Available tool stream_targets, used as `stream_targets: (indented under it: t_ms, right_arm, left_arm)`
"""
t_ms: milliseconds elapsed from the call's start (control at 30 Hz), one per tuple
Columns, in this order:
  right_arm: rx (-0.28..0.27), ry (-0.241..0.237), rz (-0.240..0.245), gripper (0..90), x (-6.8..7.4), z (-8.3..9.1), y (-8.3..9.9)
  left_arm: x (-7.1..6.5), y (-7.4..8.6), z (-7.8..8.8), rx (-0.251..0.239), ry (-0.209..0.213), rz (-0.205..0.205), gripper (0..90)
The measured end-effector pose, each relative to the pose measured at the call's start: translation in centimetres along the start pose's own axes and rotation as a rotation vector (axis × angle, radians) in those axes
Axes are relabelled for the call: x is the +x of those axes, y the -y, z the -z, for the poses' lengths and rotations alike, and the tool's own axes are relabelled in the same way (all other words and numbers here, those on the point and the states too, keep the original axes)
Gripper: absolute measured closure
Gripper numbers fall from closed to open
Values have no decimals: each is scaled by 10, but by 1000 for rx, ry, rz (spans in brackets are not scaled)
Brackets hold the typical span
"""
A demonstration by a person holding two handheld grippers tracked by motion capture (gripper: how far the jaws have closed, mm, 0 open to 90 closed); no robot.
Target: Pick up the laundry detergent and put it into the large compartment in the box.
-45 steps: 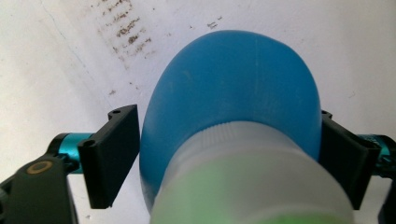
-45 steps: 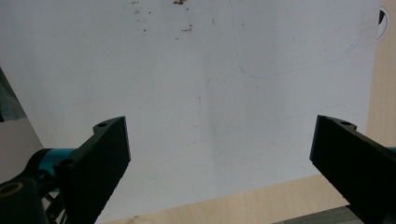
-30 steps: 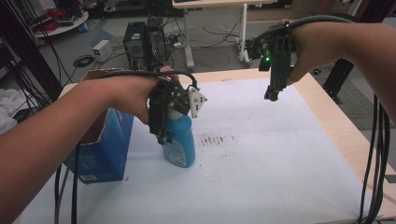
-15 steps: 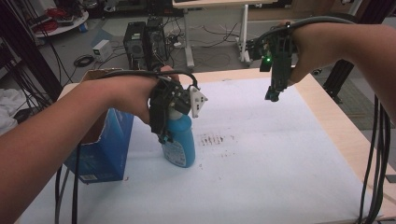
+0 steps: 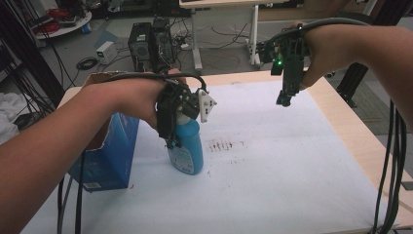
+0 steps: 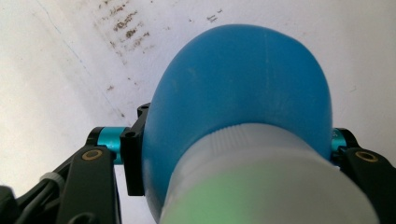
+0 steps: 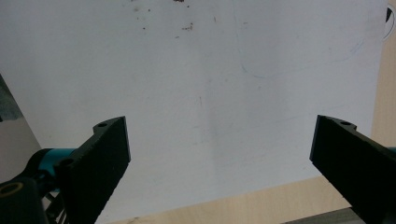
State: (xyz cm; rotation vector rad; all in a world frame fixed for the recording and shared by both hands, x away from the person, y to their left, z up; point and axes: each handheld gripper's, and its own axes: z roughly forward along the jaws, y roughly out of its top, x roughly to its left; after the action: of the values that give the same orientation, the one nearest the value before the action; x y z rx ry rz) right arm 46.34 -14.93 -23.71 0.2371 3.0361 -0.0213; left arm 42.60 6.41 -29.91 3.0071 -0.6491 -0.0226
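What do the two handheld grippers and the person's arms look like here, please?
Both grippers are black. The left gripper carries a grey three-cornered plate and teal fittings at its flat black fingers. The right gripper shows a small green light. Black cables trail from each. The forearms are bare, with no sleeves in view.

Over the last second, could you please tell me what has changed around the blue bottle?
The left hand-held gripper has just been closing its jaws and now clamps the blue bottle near its top; the bottle stands where it stood. The right hand-held gripper stays raised and open over the white sheet, and the blue box has not moved.
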Motion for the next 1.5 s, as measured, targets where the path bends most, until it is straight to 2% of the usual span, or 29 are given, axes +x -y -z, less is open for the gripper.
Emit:
stream_targets:
  t_ms: [133,233,400,600,633,700,733,767,833,867,933,967,1100,1300,1500]
  right_arm:
    - [-6,-1,-1,41,0,1,-1]
    - [-3,-2,4,41,1,1,-1]
    - [1,-1,8,41,2,1,-1]
    - [1,1,11,41,2,2,0]
    - [0,1,8,41,2,2,0]
    - [-2,2,11,41,3,2,-1]
    - [-2,4,11,41,3,2,-1]
    - [-4,4,11,41,3,3,-1]
    - [-7,4,14,41,4,3,-1]
    - [-8,5,16,41,4,2,-2]
    - [-7,5,16,41,4,3,-2]
    - [-9,6,21,41,5,3,-2]
    - [-11,10,24,41,7,5,-2]
    - [-13,11,22,41,8,6,0]
    - [-14,11,23,41,8,7,-1]
  left_arm:
    - [1,-1,0,-3,-2,45,377]
    - [0,-2,1,20,-6,59,381]
    - [-3,-2,6,20,-10,58,383]
    - [-10,1,38,-9,-25,89,383]
    - [-10,1,38,-9,-25,89,383]
    - [-14,1,51,2,-26,103,383]
    - [-14,1,51,2,-26,103,383]
    - [-17,0,60,15,-31,115,383]
    - [-18,0,65,25,-31,120,383]
    - [-19,1,73,38,-30,153,383]
    - [-19,1,73,38,-30,153,382]
    - [-19,4,83,46,-26,196,382]
    - [-18,11,95,37,-12,271,382]
    - [-18,25,115,20,13,422,382]
    - [-22,34,134,25,-2,532,382]
